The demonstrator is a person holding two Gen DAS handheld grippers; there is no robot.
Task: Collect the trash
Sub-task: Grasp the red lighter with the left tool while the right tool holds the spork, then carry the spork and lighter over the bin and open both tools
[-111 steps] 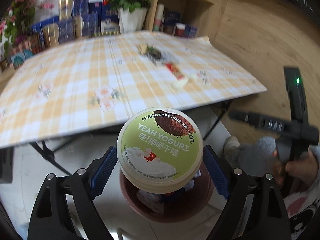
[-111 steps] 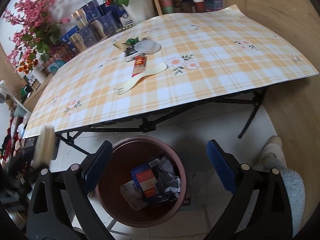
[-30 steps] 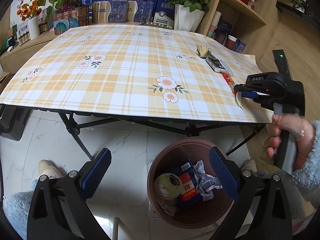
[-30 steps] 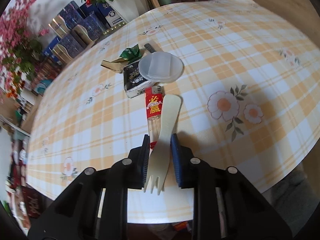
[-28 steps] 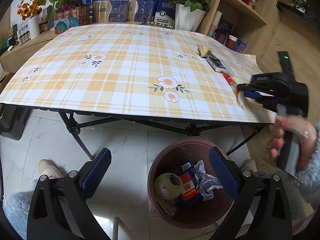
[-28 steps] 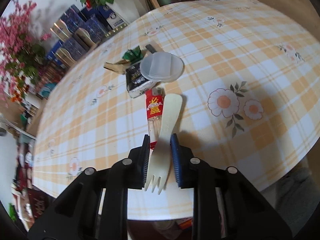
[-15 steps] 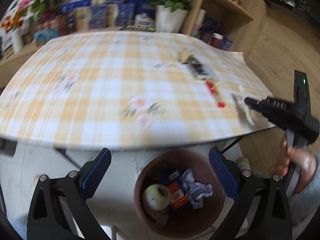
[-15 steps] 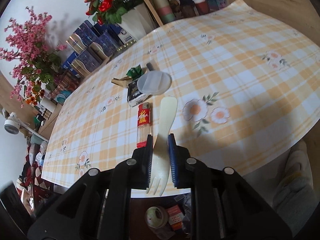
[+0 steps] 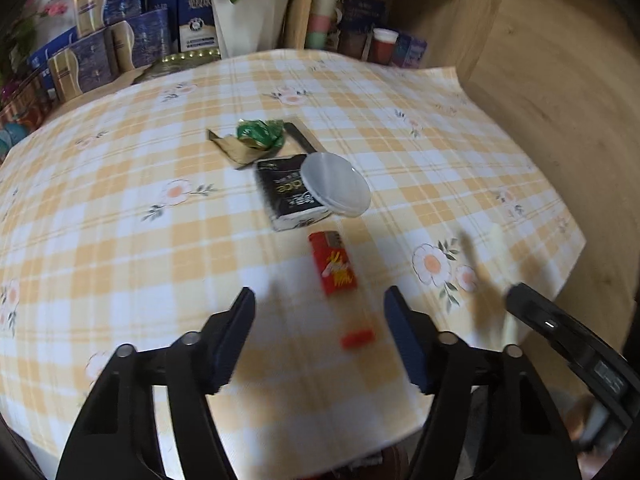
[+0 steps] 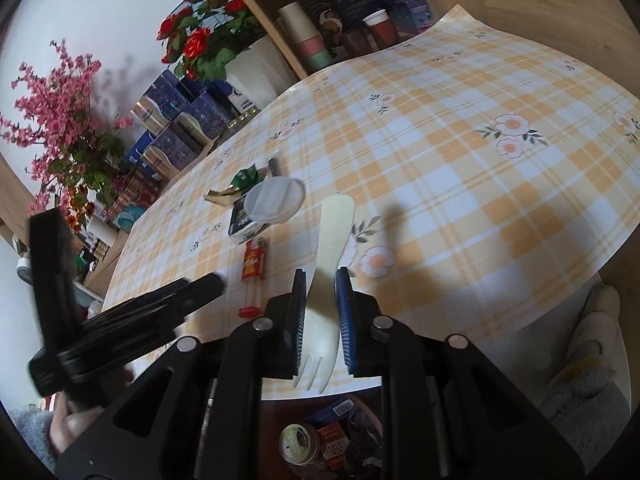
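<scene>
A: Your right tool (image 10: 320, 314) is clamped on the cream plastic fork (image 10: 330, 264), tines toward the camera and handle pointing out over the checked tabletop (image 10: 500, 208). The fork hangs above the tabletop's near edge, and the bin (image 10: 316, 440) with a yogurt cup (image 10: 298, 442) and wrappers shows just below that edge.

B: And your left tool (image 9: 320, 336)?

A: Its jaws are closing with nothing between the pads; it hovers over the tabletop just short of the red lighter (image 9: 334, 266), which lies ahead of the gap.

B: Where is the rest of the trash relative to that lighter?

A: Just beyond the lighter sits the black carton (image 9: 290, 196), with the clear round lid (image 9: 336, 186) resting on its far right corner. Farther still from the lighter lie the green wrapper (image 9: 260, 134) and a brown paper scrap (image 9: 234, 150), touching each other. A small red cap (image 9: 358, 338) lies on the near side of the lighter.
</scene>
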